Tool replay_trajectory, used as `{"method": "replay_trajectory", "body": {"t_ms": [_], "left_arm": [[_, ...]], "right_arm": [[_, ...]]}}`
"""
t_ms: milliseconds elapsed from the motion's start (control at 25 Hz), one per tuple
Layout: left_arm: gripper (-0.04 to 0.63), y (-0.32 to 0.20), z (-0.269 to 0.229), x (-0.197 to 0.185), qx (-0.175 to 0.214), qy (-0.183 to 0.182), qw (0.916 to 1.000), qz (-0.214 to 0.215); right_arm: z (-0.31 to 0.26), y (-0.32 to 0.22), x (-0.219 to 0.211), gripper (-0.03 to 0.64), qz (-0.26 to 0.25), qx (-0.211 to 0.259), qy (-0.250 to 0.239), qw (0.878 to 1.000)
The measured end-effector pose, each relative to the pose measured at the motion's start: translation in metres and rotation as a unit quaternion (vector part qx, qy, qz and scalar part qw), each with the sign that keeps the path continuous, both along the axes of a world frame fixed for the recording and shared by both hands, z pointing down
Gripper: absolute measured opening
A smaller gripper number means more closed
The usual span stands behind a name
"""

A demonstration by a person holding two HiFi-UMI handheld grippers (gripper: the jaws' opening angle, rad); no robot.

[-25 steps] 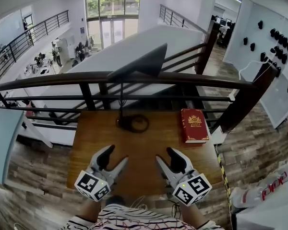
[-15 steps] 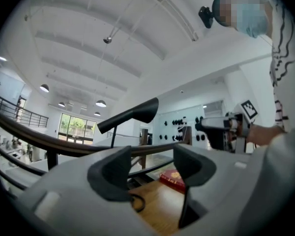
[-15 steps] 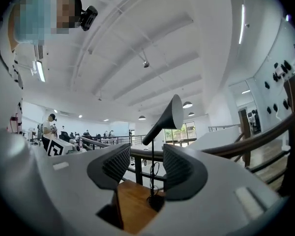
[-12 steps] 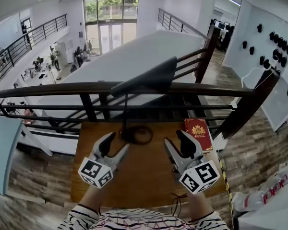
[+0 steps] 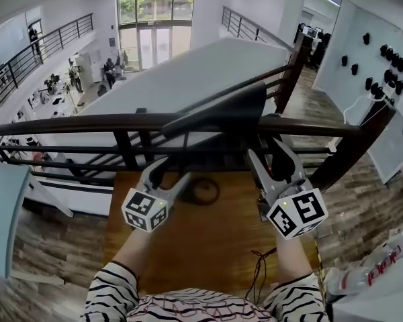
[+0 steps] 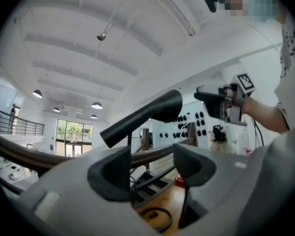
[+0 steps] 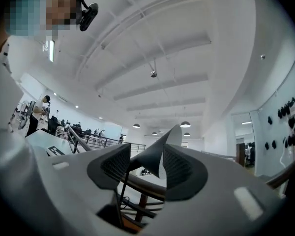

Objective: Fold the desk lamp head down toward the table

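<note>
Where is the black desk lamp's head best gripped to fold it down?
Probably the black wedge-shaped lamp head at its wide raised end, from the near side, jaws across the flat slab: farthest from the thin stem, so it levers easiest.

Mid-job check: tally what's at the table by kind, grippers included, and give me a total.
2 grippers: left gripper, right gripper
1 black desk lamp
1 wooden table
Total: 4
</note>
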State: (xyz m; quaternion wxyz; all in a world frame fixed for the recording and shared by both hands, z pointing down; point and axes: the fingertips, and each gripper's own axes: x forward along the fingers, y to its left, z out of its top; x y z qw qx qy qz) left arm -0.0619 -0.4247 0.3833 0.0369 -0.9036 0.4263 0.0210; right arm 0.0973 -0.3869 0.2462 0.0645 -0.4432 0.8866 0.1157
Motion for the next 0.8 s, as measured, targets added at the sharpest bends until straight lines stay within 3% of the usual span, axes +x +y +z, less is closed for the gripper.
{"method": "replay_trajectory", "body": {"t_ms": [280,480,800], "left_arm": [[0.259,-0.065,0.021,-0.006,-0.035,-0.017,0.9992,-0.005],[0.255,-0.099,0.033,-0.003,-0.055,-0.009,0.9984,-0.004],[0.131,-0.125,0.038,0.003,-0.056,0.007,0.9984,-0.003]], "right_arm": [[-0.050,-0.040,-0.005,0.186,0.027,0.041,0.020,0.999],[-0.084,-0.063,-0.003,0.184,0.047,0.068,0.047,0.995],[-0.099,-0.098,-0.011,0.163,0.069,0.062,0.104,0.990]]}}
